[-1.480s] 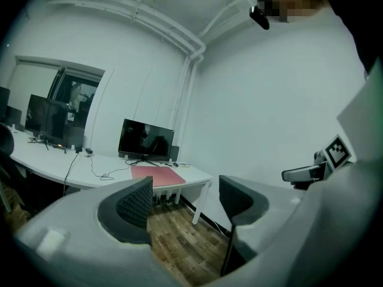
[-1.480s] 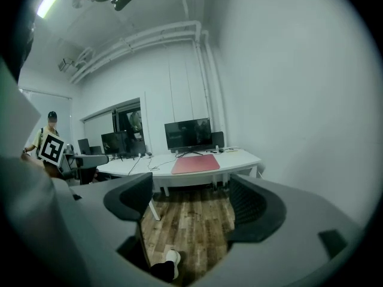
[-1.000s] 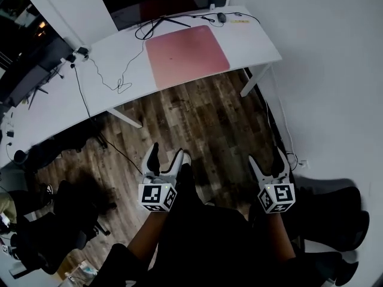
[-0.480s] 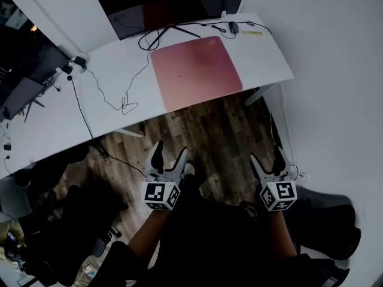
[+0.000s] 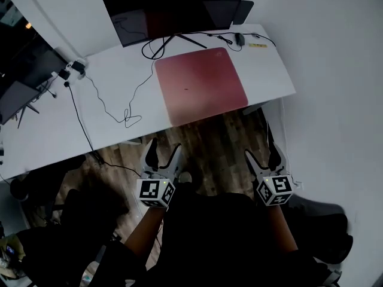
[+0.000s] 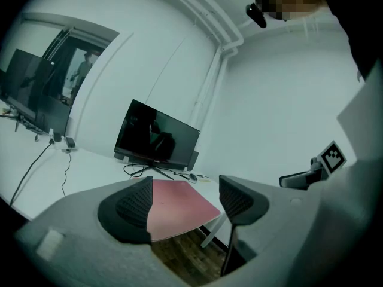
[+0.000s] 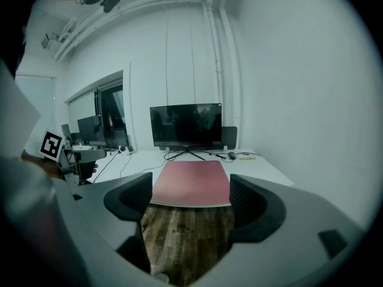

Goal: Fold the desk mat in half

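Desk (image 5: 90,118) looks closer than a sec ago, both grippers nearer its edge | left gripper (image 5: 163,151) jaws wide, nothing in them | right gripper (image 5: 262,155) same, wide and empty | desk mat (image 5: 202,85) lies flat, unfolded, in front of my monitor (image 5: 173,8)

Dim, cool, even light. The white surface (image 5: 266,70) is brightest; the wood floor (image 5: 209,142) and near foreground sink almost black. The monitor (image 5: 173,8) carries faint reflections. The left gripper (image 6: 185,193) and right gripper (image 7: 190,190) look soft up close; their views bulge, corners dark.
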{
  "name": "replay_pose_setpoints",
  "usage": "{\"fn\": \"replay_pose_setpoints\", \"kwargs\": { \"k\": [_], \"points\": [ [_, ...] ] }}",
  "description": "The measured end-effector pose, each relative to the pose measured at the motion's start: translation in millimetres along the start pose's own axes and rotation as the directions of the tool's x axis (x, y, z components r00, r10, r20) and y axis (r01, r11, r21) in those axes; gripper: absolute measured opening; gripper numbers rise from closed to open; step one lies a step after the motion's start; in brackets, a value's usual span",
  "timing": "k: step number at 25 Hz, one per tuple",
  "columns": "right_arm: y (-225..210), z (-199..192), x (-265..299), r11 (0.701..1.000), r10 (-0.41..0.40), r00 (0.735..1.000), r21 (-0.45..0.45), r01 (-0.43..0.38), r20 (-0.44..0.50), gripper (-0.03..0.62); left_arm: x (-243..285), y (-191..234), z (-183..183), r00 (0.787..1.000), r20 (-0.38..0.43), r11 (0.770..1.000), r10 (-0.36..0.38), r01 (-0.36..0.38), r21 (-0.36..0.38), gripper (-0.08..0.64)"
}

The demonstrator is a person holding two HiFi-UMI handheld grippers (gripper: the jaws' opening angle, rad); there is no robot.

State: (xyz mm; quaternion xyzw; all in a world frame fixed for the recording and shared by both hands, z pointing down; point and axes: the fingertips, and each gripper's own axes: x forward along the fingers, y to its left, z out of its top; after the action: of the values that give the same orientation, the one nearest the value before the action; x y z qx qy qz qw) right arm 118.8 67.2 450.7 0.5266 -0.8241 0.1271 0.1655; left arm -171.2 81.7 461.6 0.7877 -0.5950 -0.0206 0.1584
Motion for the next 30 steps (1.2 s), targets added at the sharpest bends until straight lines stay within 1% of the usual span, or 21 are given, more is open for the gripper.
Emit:
{"fn": "replay_pose_setpoints", "kwargs": {
  "k": [4,9,13,16,21,25,30],
  "points": [
    [8,2,18,0.999,0.029,0.999,-0.037,-0.030,-0.025,0.387,8,13,3,0.999,0.015,0.999,0.028,-0.028,-0.033,0.333],
    [6,1,43,0.997,0.071,0.997,-0.024,-0.072,-0.028,0.387,14,24,1,0.996,0.048,0.995,0.074,-0.071,-0.068,0.331],
    [-13,19,69,0.992,0.126,0.992,-0.019,-0.126,-0.012,0.387,33,18,4,0.990,0.051,0.988,0.131,-0.126,-0.091,0.331],
    [-32,31,93,0.983,0.182,0.983,-0.021,-0.182,-0.003,0.387,52,11,7,0.984,0.042,0.983,0.171,-0.168,-0.076,0.331],
    [-88,47,137,0.968,0.244,0.970,-0.050,-0.244,-0.015,0.387,86,3,4,0.963,0.013,0.960,0.268,-0.266,-0.082,0.331],
    [-134,56,171,0.960,0.275,0.961,-0.039,-0.276,-0.035,0.387,122,-1,11,0.943,0.010,0.938,0.333,-0.330,-0.108,0.331],
    [-161,58,198,0.942,0.334,0.942,-0.021,-0.335,-0.043,0.387,148,-6,23,0.915,0.028,0.910,0.403,-0.398,-0.116,0.331]
  ]
}}
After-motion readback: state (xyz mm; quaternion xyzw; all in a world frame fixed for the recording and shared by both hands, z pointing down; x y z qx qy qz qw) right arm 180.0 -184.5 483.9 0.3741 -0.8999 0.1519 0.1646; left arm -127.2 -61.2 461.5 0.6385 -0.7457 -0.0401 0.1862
